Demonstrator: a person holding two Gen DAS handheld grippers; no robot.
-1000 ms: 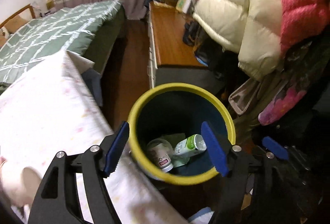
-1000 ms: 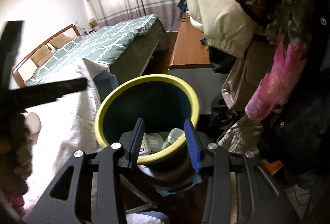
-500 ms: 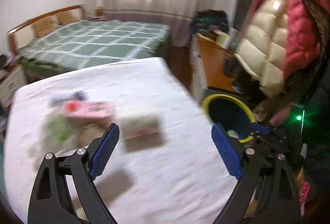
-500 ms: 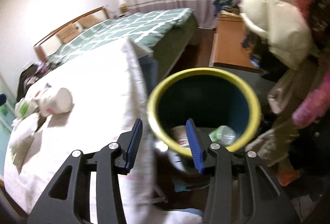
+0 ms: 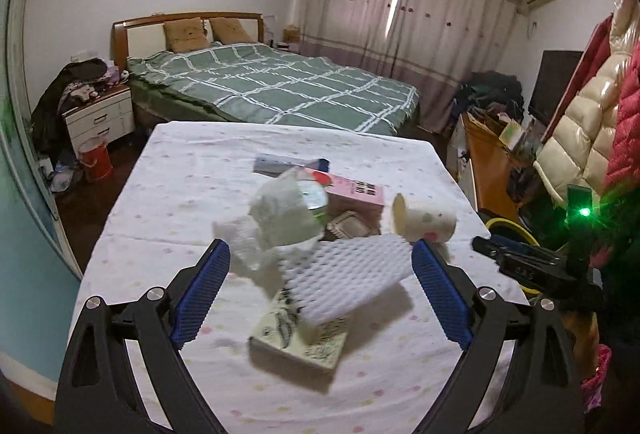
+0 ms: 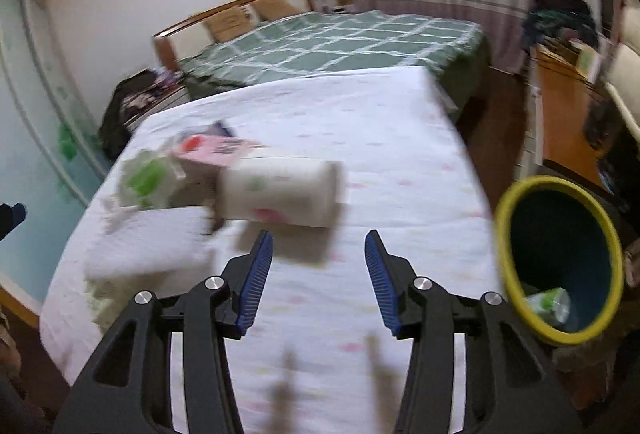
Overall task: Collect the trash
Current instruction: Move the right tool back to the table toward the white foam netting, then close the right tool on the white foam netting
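Observation:
On the white tablecloth (image 5: 192,194) lies a heap of trash: a white foam net sleeve (image 5: 348,282), crumpled tissue (image 5: 280,218), a pink box (image 5: 354,194), a paper cup (image 5: 424,220) on its side and a cream printed box (image 5: 298,338). My left gripper (image 5: 320,254) hovers open and wide just short of the foam sleeve, holding nothing. My right gripper (image 6: 319,240) faces the paper cup (image 6: 280,194), a little short of it. Its jaws are opening, with nothing between them. The yellow-rimmed bin (image 6: 560,258) stands off the table's right edge with a green-labelled bottle (image 6: 548,304) inside.
A green checked bed (image 5: 280,90) lies beyond the table, with a nightstand (image 5: 100,118) and a red bucket (image 5: 94,158) at the left. A wooden dresser (image 5: 488,170) and hung puffy coats (image 5: 580,130) crowd the right side behind the bin.
Both grippers have swung left from over the bin to face the table and its trash heap. The left jaws have spread wider, and the right jaws have widened too.

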